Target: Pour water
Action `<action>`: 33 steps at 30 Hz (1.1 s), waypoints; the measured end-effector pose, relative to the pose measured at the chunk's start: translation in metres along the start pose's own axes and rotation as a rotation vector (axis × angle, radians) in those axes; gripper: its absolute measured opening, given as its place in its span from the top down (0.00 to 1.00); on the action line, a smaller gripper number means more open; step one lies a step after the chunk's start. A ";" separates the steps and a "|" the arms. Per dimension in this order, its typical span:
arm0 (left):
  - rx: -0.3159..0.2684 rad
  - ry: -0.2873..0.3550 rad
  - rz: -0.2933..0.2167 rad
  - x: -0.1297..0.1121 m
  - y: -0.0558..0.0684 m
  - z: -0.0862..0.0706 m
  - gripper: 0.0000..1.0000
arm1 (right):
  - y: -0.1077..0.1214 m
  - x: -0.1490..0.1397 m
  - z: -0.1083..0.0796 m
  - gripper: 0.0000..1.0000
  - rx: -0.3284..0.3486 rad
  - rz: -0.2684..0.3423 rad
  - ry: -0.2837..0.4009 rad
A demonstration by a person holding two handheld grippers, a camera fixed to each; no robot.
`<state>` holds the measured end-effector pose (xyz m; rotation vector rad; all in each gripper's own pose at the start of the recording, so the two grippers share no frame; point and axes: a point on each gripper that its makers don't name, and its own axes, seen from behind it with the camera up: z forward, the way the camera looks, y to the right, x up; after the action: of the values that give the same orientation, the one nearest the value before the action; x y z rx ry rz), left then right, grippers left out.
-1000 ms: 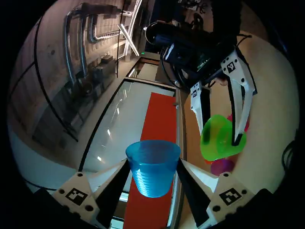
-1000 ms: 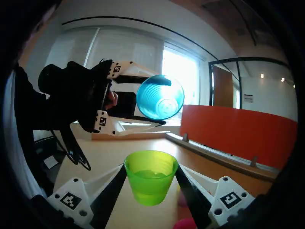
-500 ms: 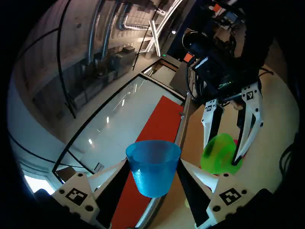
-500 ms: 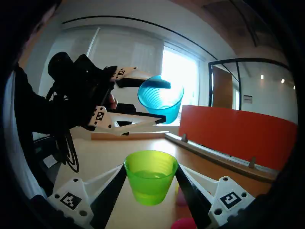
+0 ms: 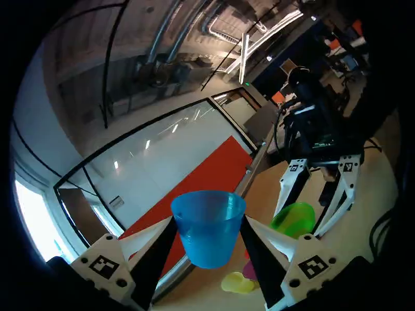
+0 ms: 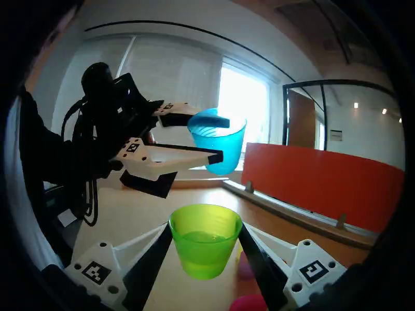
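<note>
My R gripper (image 6: 206, 248) is clamping the green cup (image 6: 205, 236) on both sides, upright, w/ some water inside. Just beyond & higher, my L gripper (image 6: 224, 139) is gripping the blue cup (image 6: 222, 147), mouth up, sitting above green's rim, a bit farther out. I'm holding both over the wooden counter (image 6: 140, 212). An orange partition (image 6: 321, 181) is standing behind.

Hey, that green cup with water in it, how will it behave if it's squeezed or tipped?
The green cup looks like thin translucent plastic, so it probably flexes if the right claw squeezes harder. With water seemingly over halfway up, it likely feels weighty and spills if tilted.
</note>
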<state>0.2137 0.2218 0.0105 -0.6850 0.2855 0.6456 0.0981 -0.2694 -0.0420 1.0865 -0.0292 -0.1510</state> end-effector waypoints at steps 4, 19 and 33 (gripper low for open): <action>0.002 -0.009 -0.102 -0.004 -0.003 0.001 0.17 | 0.001 0.000 0.000 0.09 -0.002 -0.001 -0.001; -0.027 -0.036 -0.378 -0.007 -0.001 0.000 0.17 | 0.003 0.002 -0.001 0.10 -0.006 -0.001 0.000; -0.010 -0.033 -0.672 -0.016 -0.013 -0.001 0.17 | 0.006 0.006 -0.003 0.09 -0.016 -0.003 0.000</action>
<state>0.2102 0.2060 0.0231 -0.7253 0.0103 0.0164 0.1054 -0.2652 -0.0381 1.0708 -0.0267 -0.1534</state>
